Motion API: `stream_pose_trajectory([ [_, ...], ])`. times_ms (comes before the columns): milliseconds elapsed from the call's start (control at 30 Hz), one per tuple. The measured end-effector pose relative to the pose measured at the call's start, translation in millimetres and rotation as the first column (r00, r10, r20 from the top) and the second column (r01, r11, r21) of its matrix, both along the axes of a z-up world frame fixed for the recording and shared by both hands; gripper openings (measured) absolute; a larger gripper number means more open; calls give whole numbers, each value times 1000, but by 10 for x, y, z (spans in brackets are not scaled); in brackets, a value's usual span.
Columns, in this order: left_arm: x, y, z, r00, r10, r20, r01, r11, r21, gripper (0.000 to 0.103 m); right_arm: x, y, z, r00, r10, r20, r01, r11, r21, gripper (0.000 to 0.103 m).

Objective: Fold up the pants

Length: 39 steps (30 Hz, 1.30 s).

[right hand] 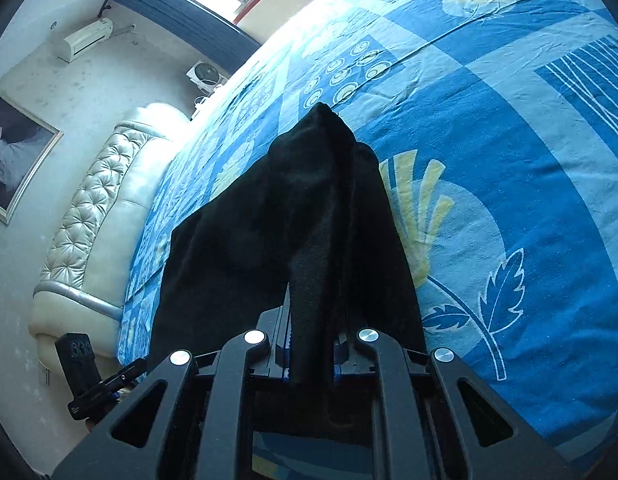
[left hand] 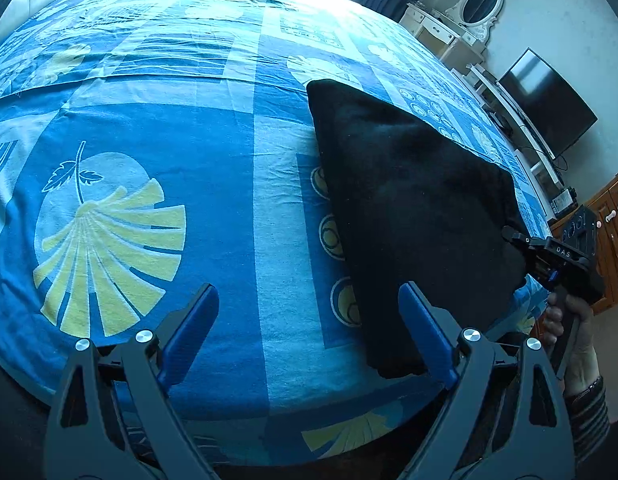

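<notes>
The black pants lie folded on the blue patterned bed sheet, toward the right side of the bed. My left gripper is open and empty, its right finger next to the near corner of the pants. My right gripper is shut on a raised fold of the pants at their near edge. In the left wrist view the right gripper shows at the pants' right edge, held by a hand.
The bed's near edge runs below the left gripper. A padded white headboard stands at the bed's end. A TV, a white dresser with mirror and wooden cabinets stand beside the bed.
</notes>
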State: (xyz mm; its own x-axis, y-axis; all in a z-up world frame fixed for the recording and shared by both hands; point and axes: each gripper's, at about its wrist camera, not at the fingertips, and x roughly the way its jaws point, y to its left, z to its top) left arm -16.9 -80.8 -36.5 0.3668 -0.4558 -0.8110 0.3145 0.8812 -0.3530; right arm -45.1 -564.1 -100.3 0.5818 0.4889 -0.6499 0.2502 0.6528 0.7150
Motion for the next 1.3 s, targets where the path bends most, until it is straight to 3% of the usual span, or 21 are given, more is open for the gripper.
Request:
stream_pose_trajectory([
  [667,71,96,-92,998,1,-68,-4,999,-47,91,-115,-236,-3,1000,-12,1,12,998,61,18],
  [800,74,98,-132,996,-7,-87,2,998,-56,91,-196,-403,16,998,-64,-11,64,997,53,18],
  [867,79,101,-149,995,-4,-100,-2,998,-67,91,-261,-505,11,993,-105,-47,106,994,19,31],
  [900,83,108,-154,995,-2,-104,-6,997,-72,91,-299,-562,6,990,-126,-58,127,992,10,31],
  [1000,92,118,-153,994,-4,-110,-6,996,-86,91,-418,-675,-48,985,-161,-58,167,977,131,40],
  [1033,96,117,-151,994,-10,-113,-1,996,-94,91,-450,-688,-66,985,-163,-52,169,970,175,54],
  [1067,97,116,-152,993,-17,-117,5,995,-102,91,-468,-677,-73,987,-155,-42,161,965,209,61],
  [1167,110,144,-165,989,-43,-139,23,990,-141,91,-468,-582,-99,995,-99,-24,102,957,272,67],
  [1300,87,129,-208,982,-80,-170,49,982,-184,91,-408,-411,-182,998,-38,-53,51,962,266,69],
])
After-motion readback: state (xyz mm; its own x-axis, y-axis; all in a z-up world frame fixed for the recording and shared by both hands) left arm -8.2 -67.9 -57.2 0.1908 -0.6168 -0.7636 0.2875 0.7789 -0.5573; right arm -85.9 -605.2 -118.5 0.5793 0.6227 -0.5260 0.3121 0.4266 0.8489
